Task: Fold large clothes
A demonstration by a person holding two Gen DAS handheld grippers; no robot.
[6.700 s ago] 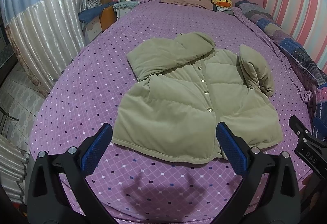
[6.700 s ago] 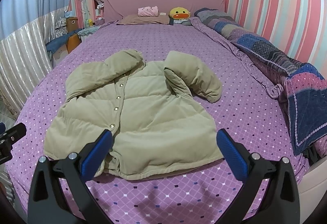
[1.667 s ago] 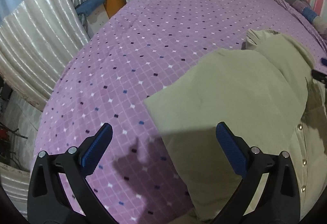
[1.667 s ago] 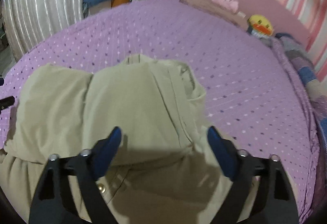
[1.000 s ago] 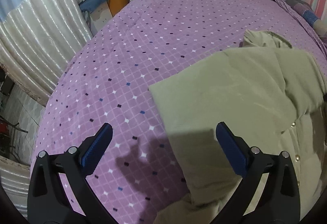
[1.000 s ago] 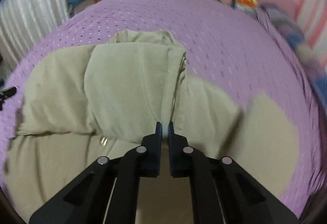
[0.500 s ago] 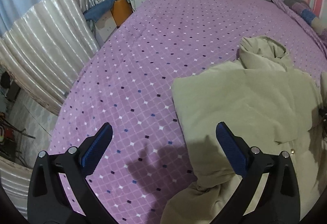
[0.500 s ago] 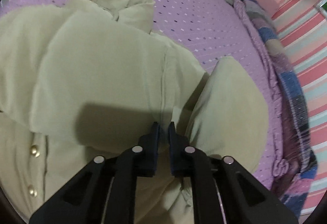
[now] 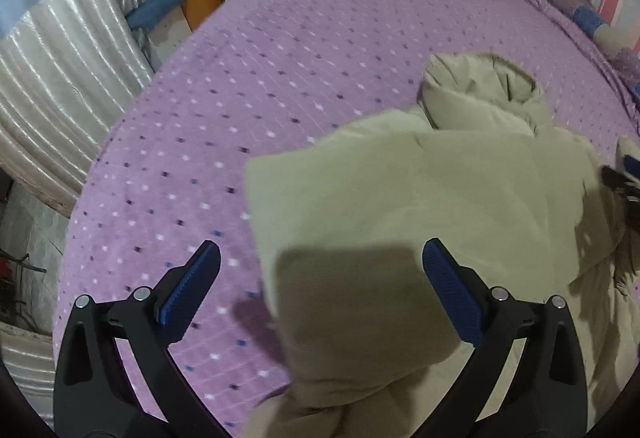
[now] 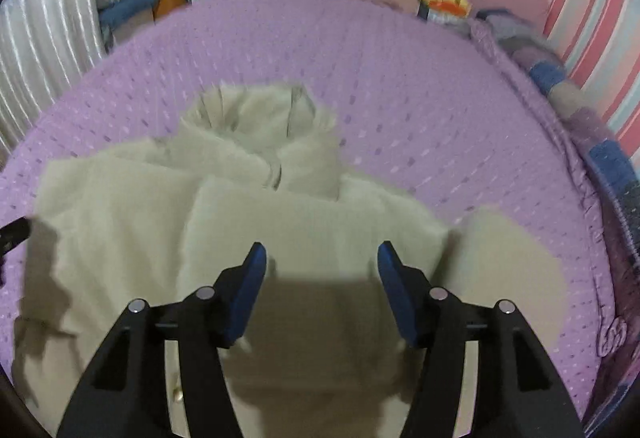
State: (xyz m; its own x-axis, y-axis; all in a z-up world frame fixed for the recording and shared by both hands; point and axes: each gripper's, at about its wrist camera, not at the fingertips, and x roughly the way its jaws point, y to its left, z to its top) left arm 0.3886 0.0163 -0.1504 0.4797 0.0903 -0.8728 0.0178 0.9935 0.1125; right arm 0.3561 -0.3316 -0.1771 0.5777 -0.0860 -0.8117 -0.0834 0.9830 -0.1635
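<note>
A padded olive-green jacket (image 9: 432,198) lies on the purple dotted bedspread (image 9: 280,50), both sleeves folded across its front. My left gripper (image 9: 320,290) hangs open above the left folded sleeve, nothing between its blue pads. In the right wrist view the jacket (image 10: 240,206) fills the lower half, its hood (image 10: 260,118) bunched at the far end. My right gripper (image 10: 320,290) is above the folded right sleeve, its jaws opening, and the cloth lies below them, not pinched. Its tip shows at the right edge of the left wrist view (image 9: 624,178).
Pillows and a yellow duck toy (image 10: 444,2) sit at the pink headboard. A patchwork quilt (image 10: 600,142) runs along the bed's right side by the striped wall. Silvery curtains (image 9: 60,78) and boxes stand off the bed's left side.
My right gripper was shut on the jacket's sleeve and has let it go, jaws now apart, and it has pulled back. My left gripper shifted right, over the folded sleeve.
</note>
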